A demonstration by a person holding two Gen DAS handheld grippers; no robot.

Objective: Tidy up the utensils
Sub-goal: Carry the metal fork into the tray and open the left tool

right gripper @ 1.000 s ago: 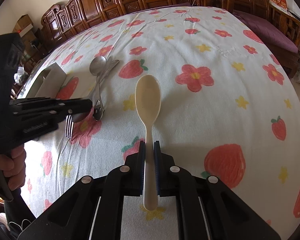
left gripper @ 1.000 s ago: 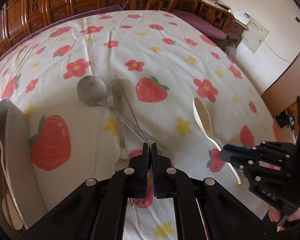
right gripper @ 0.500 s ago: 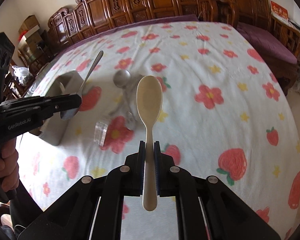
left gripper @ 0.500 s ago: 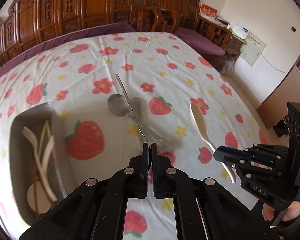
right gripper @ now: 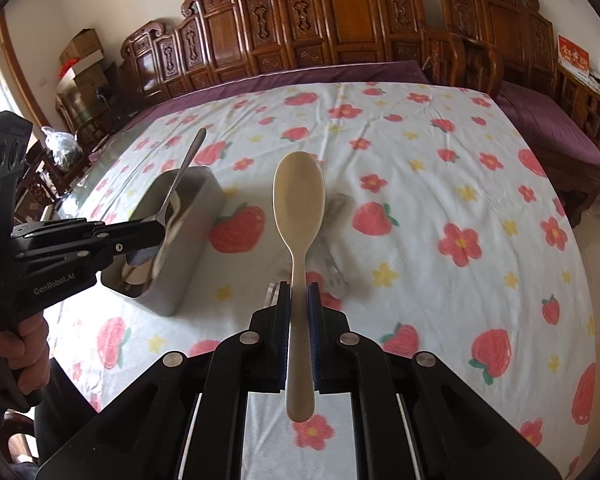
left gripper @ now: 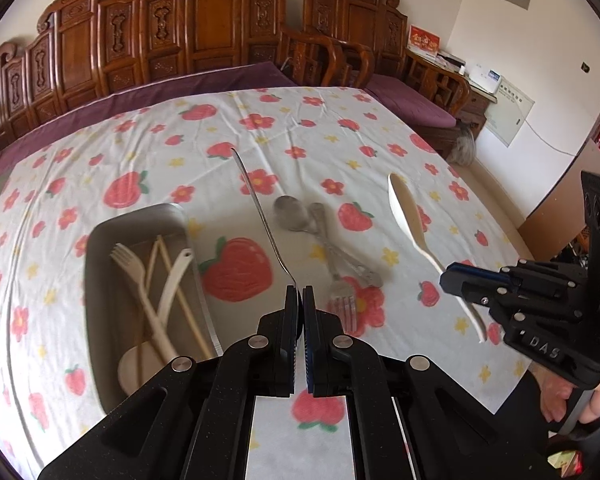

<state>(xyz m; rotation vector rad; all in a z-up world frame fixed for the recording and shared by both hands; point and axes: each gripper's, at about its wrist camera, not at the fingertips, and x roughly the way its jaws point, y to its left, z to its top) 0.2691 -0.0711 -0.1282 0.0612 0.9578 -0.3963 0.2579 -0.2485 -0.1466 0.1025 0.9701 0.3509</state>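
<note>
My left gripper point(left gripper: 299, 294) is shut on a metal utensil point(left gripper: 260, 216), held by its head end with the thin handle pointing away, raised above the table. It also shows in the right wrist view point(right gripper: 182, 178) above the tray. My right gripper point(right gripper: 298, 294) is shut on the handle of a cream plastic spoon point(right gripper: 298, 196), held in the air; it shows in the left wrist view point(left gripper: 410, 216). A metal spoon point(left gripper: 290, 212) and a metal fork point(left gripper: 342, 300) lie crossed on the strawberry tablecloth. A grey tray point(left gripper: 96, 248) at the left holds cream utensils point(left gripper: 152, 292).
The tablecloth point(left gripper: 340, 140) covers a large table. Carved wooden chairs point(left gripper: 204, 32) stand along the far side. The table's right edge point(left gripper: 496, 208) drops to the floor. A hand point(right gripper: 16, 352) holds the left gripper's handle.
Both grippers have risen well above the table with their utensils. The left gripper's metal utensil has lifted off the pile, and the tray has come fully into view at the left.
</note>
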